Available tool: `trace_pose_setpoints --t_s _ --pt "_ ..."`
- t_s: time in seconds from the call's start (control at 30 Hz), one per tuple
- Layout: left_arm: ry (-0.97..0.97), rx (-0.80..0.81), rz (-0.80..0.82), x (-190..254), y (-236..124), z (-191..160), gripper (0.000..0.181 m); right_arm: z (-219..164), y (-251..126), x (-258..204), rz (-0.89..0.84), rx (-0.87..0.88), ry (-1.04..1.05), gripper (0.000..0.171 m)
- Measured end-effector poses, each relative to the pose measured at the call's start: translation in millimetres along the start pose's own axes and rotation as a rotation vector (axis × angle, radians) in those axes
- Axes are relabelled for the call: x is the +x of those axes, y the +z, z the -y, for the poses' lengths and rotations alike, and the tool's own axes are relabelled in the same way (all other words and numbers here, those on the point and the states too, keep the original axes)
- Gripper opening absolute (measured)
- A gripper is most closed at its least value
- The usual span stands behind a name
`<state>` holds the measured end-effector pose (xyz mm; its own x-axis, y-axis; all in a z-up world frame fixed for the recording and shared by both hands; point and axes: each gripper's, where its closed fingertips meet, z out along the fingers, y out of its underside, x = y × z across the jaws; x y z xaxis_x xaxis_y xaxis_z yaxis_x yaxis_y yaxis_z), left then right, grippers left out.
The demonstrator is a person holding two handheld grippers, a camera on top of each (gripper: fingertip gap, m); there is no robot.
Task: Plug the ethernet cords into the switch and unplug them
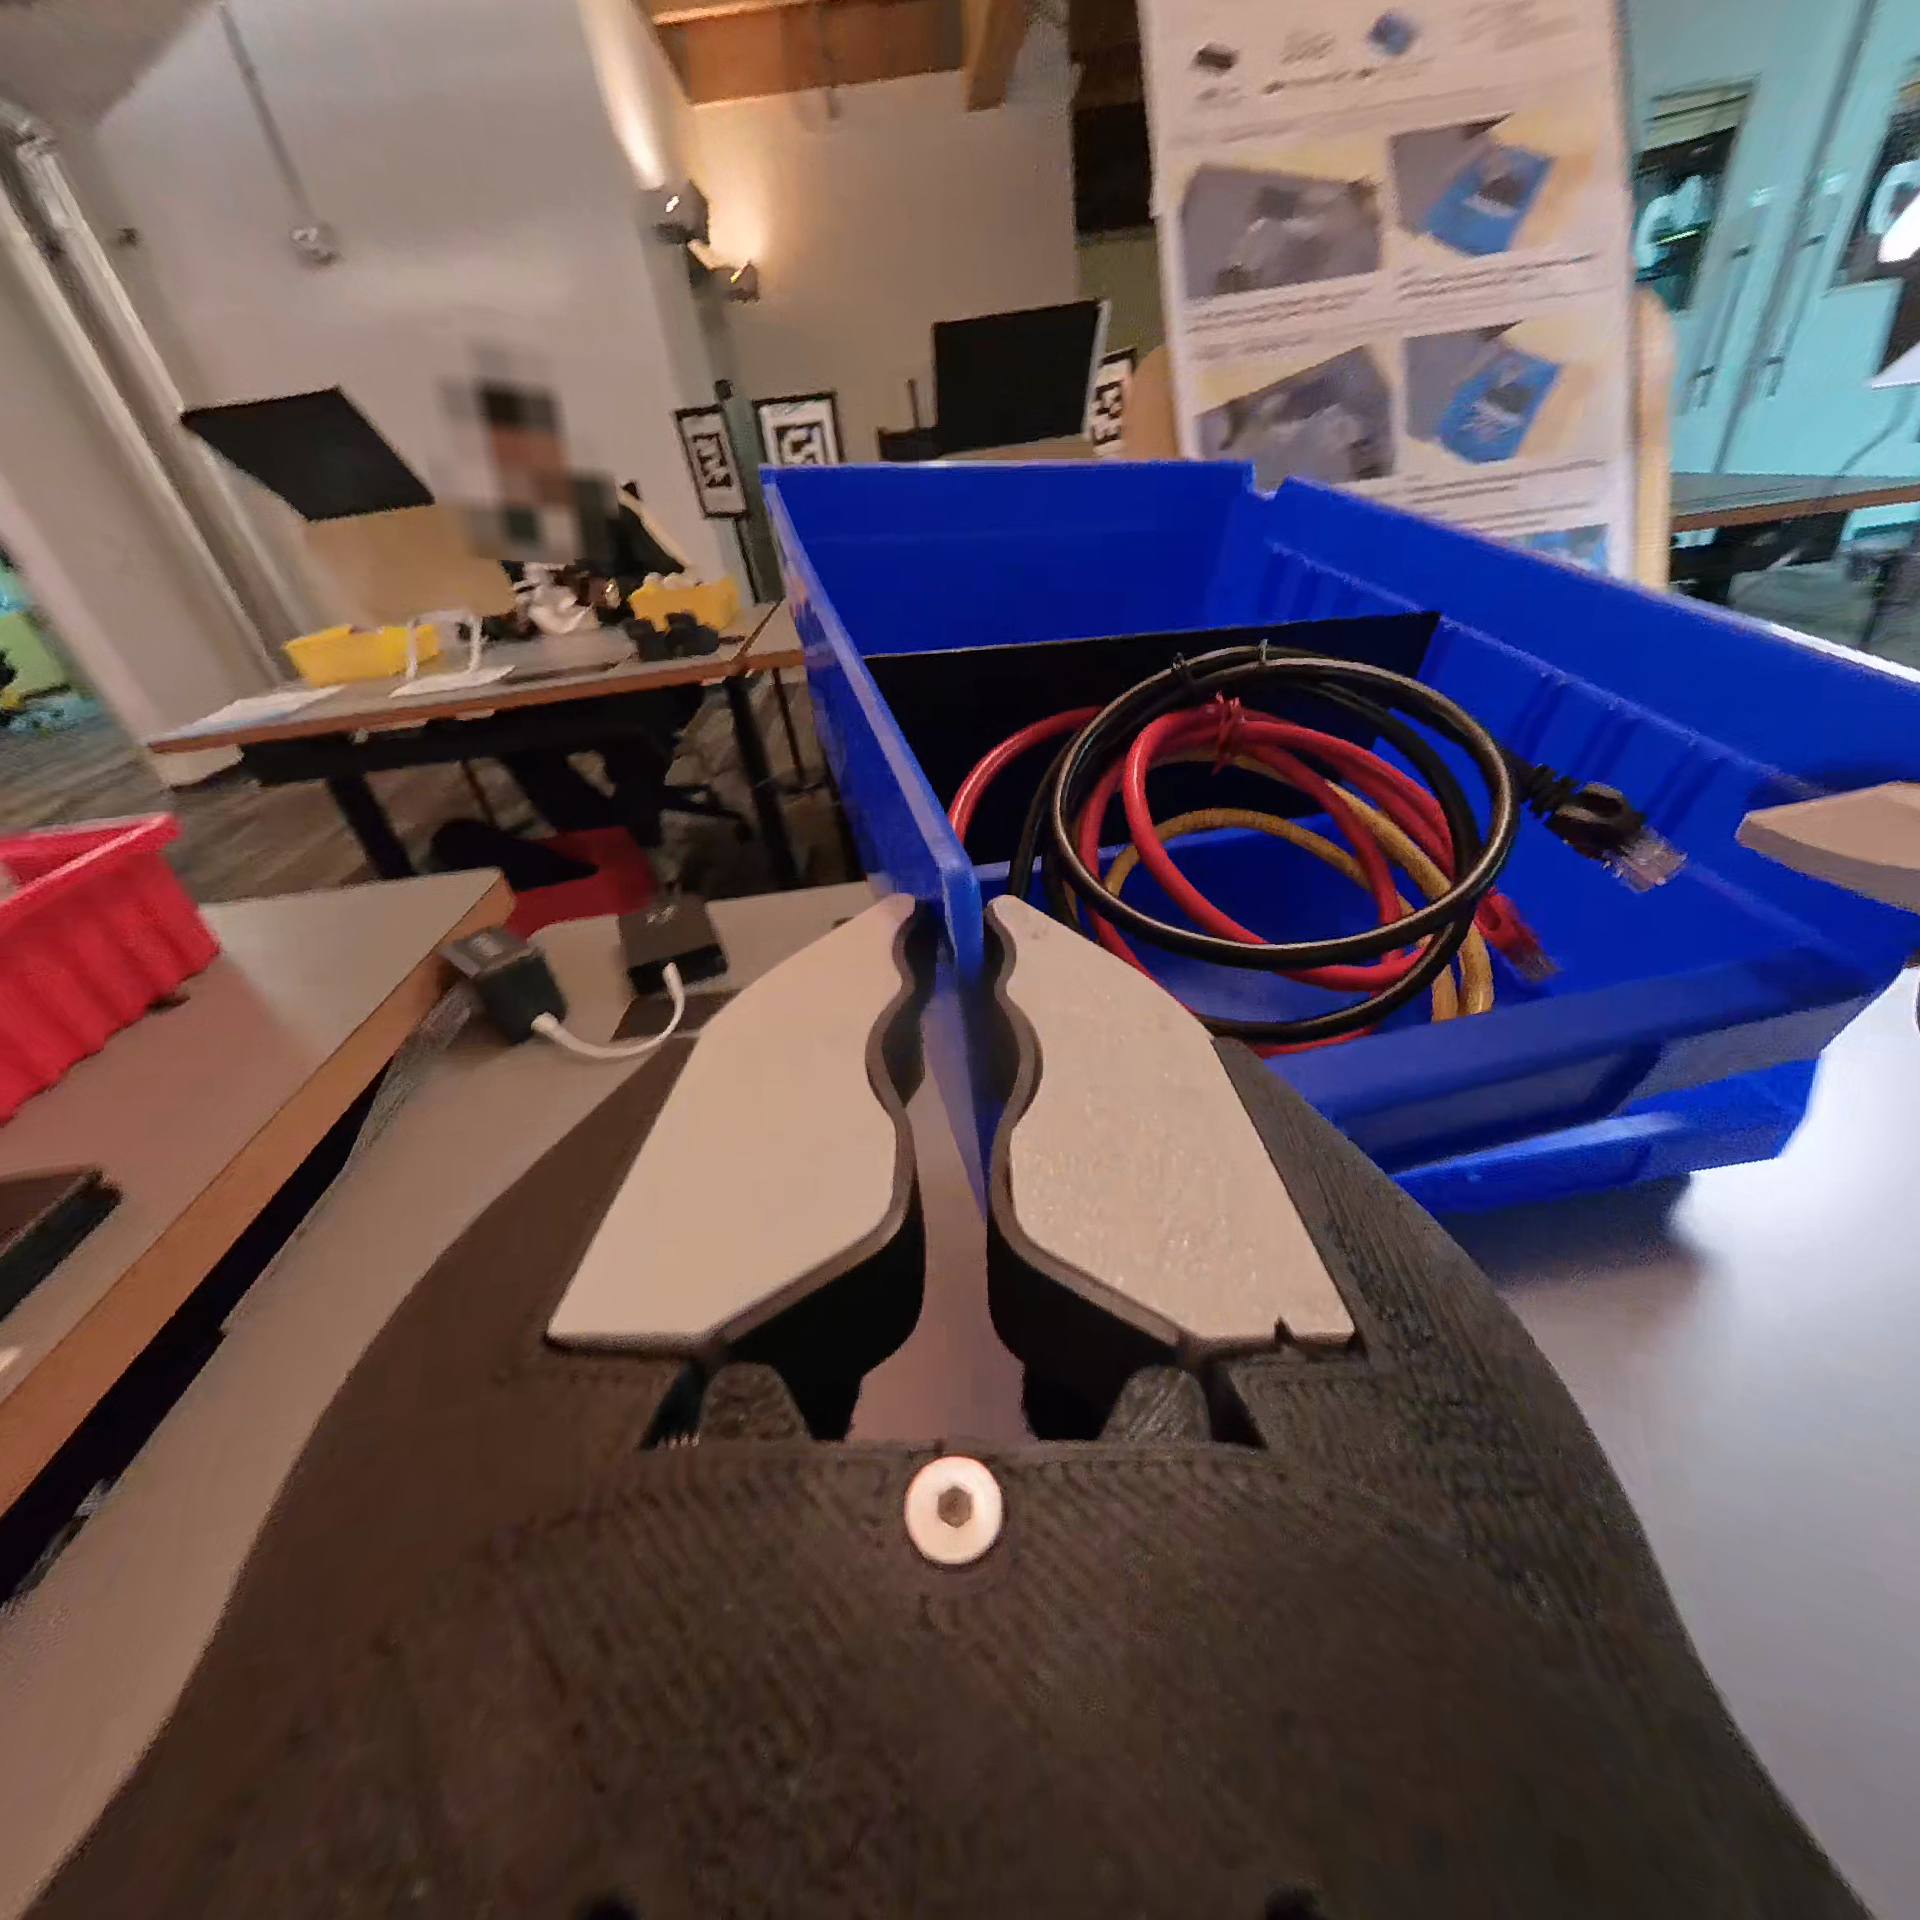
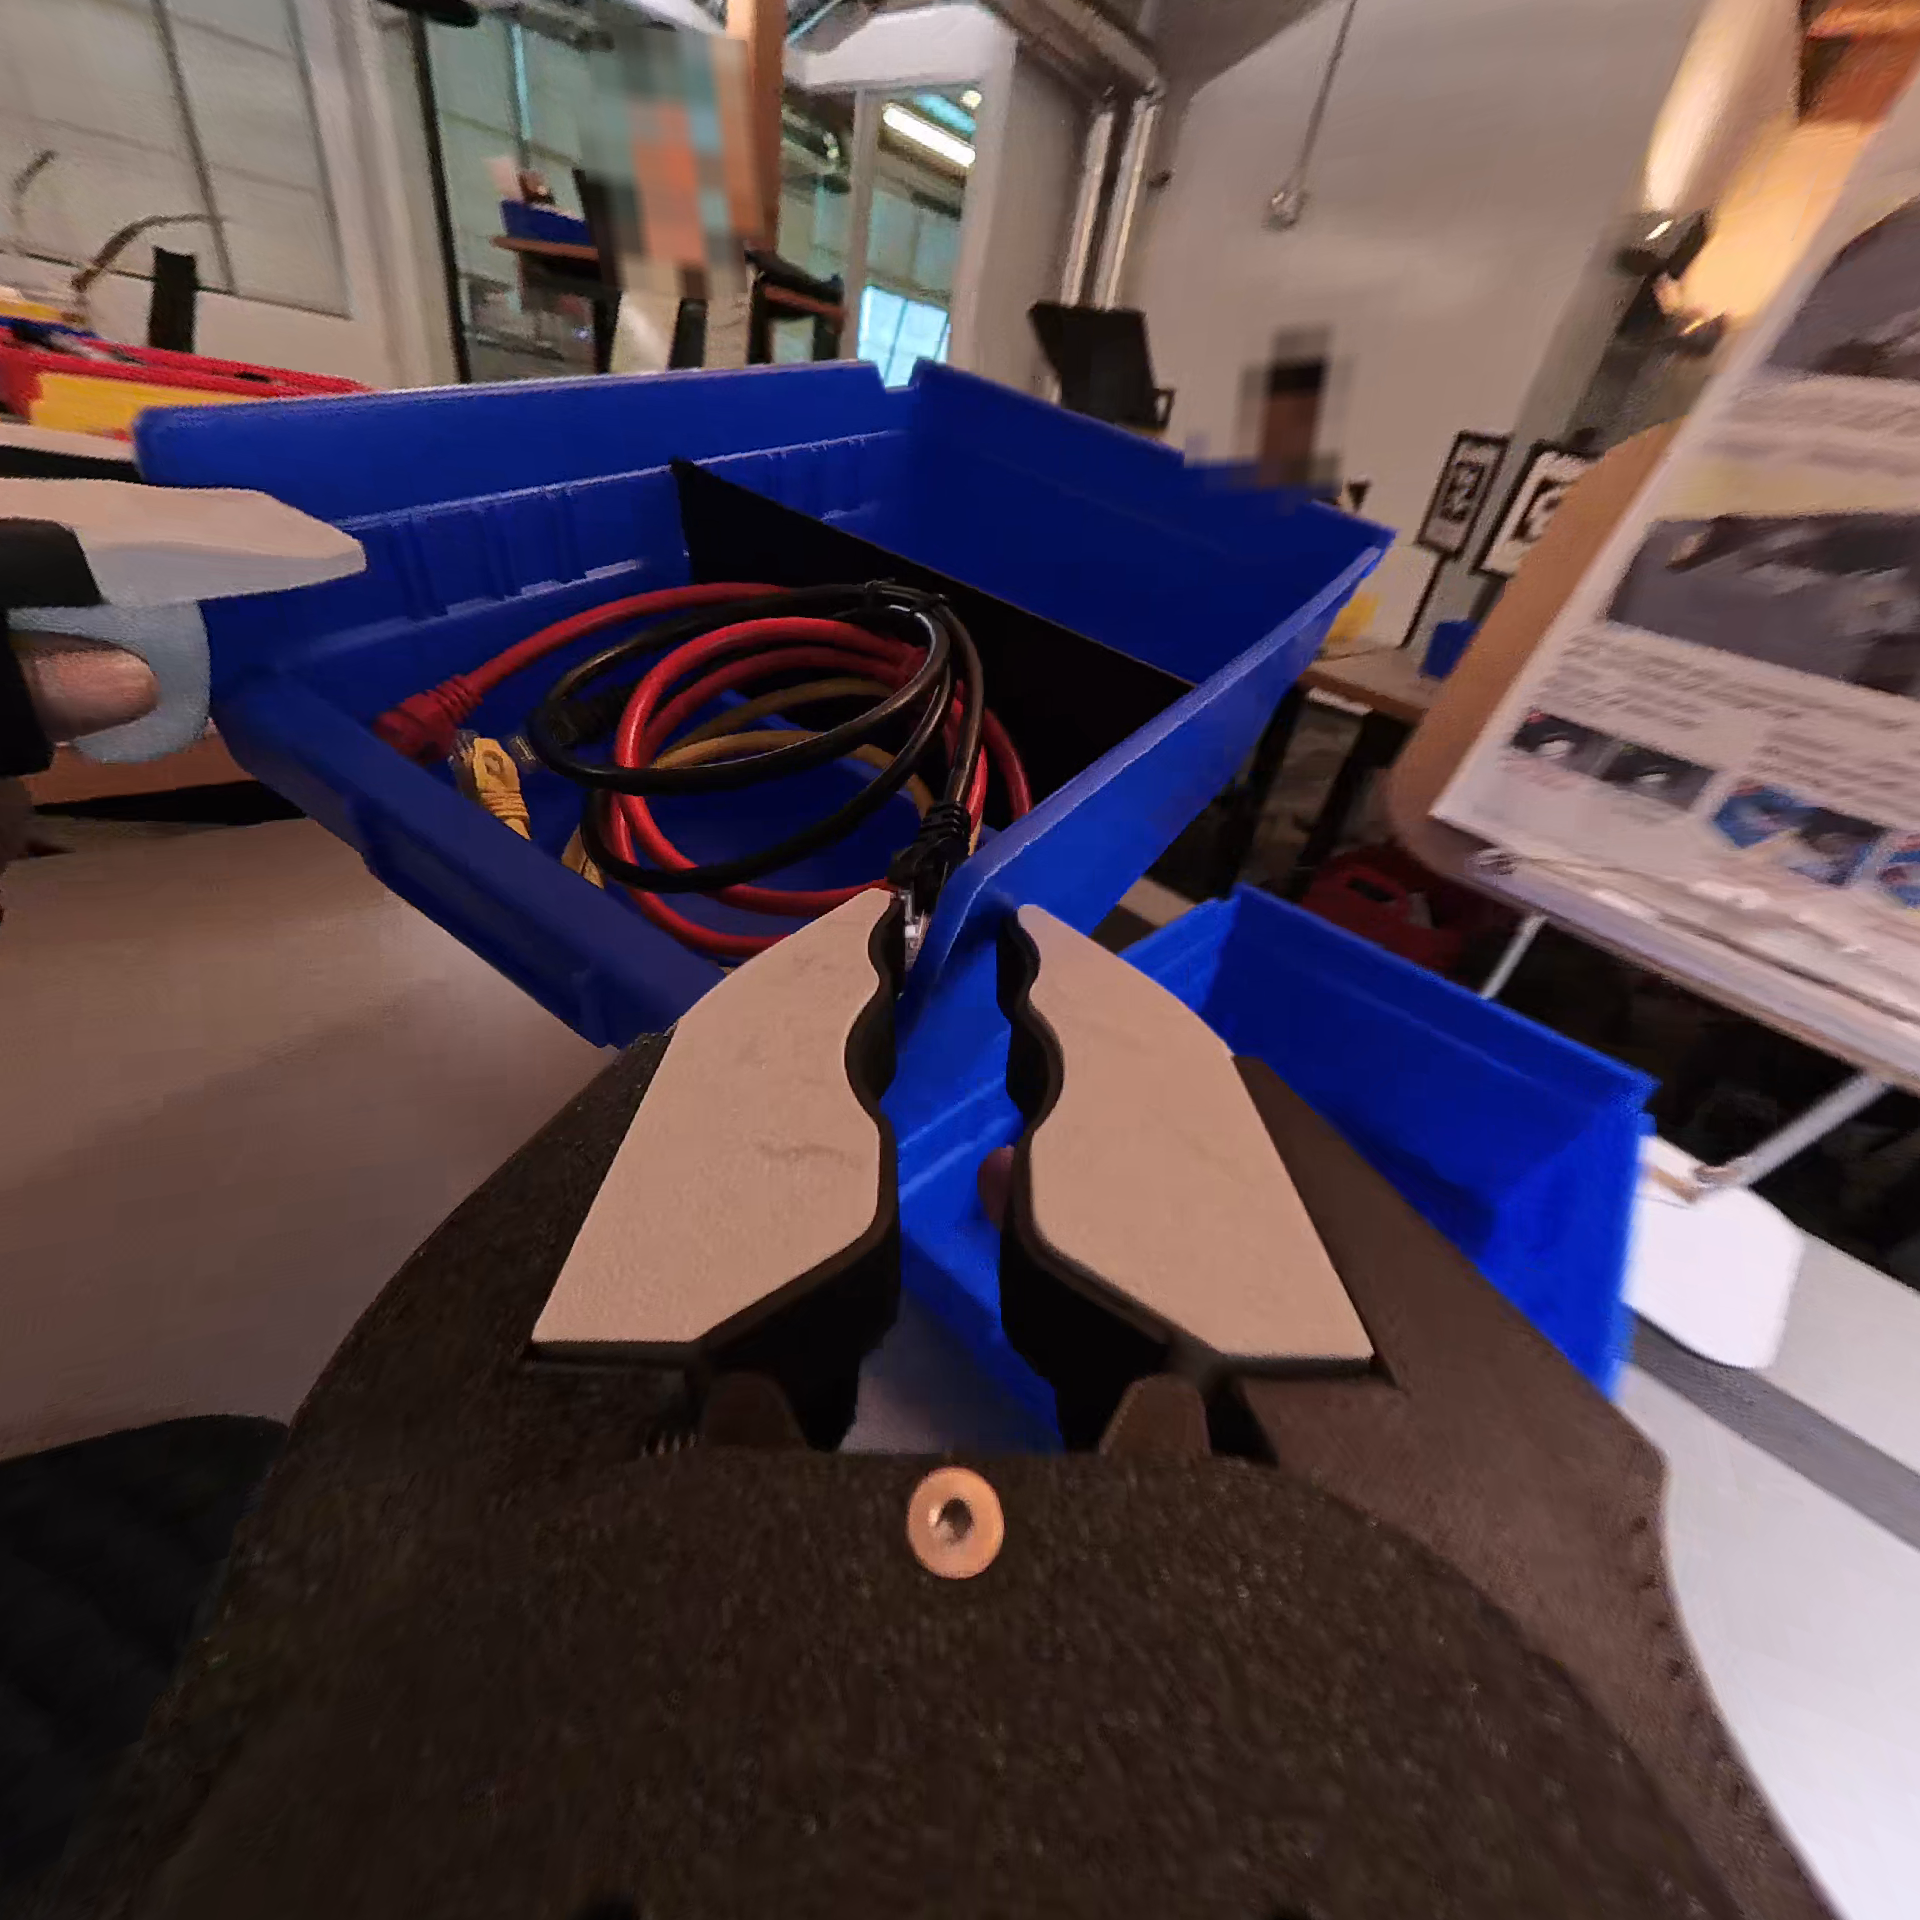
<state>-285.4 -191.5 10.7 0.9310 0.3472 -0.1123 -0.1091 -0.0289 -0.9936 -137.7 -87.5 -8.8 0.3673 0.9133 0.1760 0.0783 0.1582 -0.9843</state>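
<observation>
Left hand-held gripper and right hand-held gripper each clamped on a wall of the blue bin; coiled ethernet cords inside, near its front corner.

Past the left gripper, the bin wall it pinches hides part of the coiled cords. The right gripper is cut off by the frame edge. Ahead of the right gripper, the poster is blurred, and a second bin is partly hidden behind its finger
</observation>
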Motion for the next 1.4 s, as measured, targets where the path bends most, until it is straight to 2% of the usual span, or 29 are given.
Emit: trace_pose_setpoints --t_s 0.23,0.4,0.47,0.53,0.6,0.73,0.83,0.93,1.03,1.13,1.17,1.27,1.4 --pt "-0.014 -0.153 0.08 -59 3 -85 0.006 -72 54 -55 0.096 -0.139 0.058 0.018" --pt "-0.064 -0.228 0.041 -57 15 -142 0.006 -128 66 -58 0.126 -0.266 0.026 0.019" --pt "-0.045 -0.24 0.007 -48 19 -157 0.009 -143 66 -51 0.163 -0.313 0.017 0.019" --pt "0.011 -0.321 -0.052 -39 22 -172 0.011 -146 60 -45 0.236 -0.372 0.004 0.02" --pt "0.035 -0.336 -0.109 -32 22 -170 0.02 -139 48 -39 0.307 -0.393 -0.006 0.023" --pt "0.158 -0.242 -0.103 -34 15 -128 0.035 -127 16 -10 0.388 -0.477 -0.089 0.045" --pt "0.273 -0.311 -0.301 0 11 -116 0.042 -150 -2 24 0.378 -0.653 -0.295 0.05" --pt "0.384 -0.568 -0.531 43 5 -147 0.05 -184 -10 46 0.389 -0.842 -0.485 0.054" --pt "0.631 -0.755 -0.597 62 12 -189 0.063 -214 -5 56 0.385 -0.94 -0.615 0.053" --pt "0.766 -0.862 -0.622 68 25 -218 0.055 -229 0 63 0.379 -0.961 -0.642 0.035" --pt "0.781 -0.884 -0.636 70 28 -223 0.044 -229 -3 62 0.394 -0.959 -0.624 0.035" --pt "0.782 -0.917 -0.665 77 32 -224 0.039 -228 -23 65 0.408 -0.977 -0.586 0.034" --pt "0.853 -0.904 -0.606 84 37 -222 0.033 -231 -63 77 0.352 -0.995 -0.559 0.032"
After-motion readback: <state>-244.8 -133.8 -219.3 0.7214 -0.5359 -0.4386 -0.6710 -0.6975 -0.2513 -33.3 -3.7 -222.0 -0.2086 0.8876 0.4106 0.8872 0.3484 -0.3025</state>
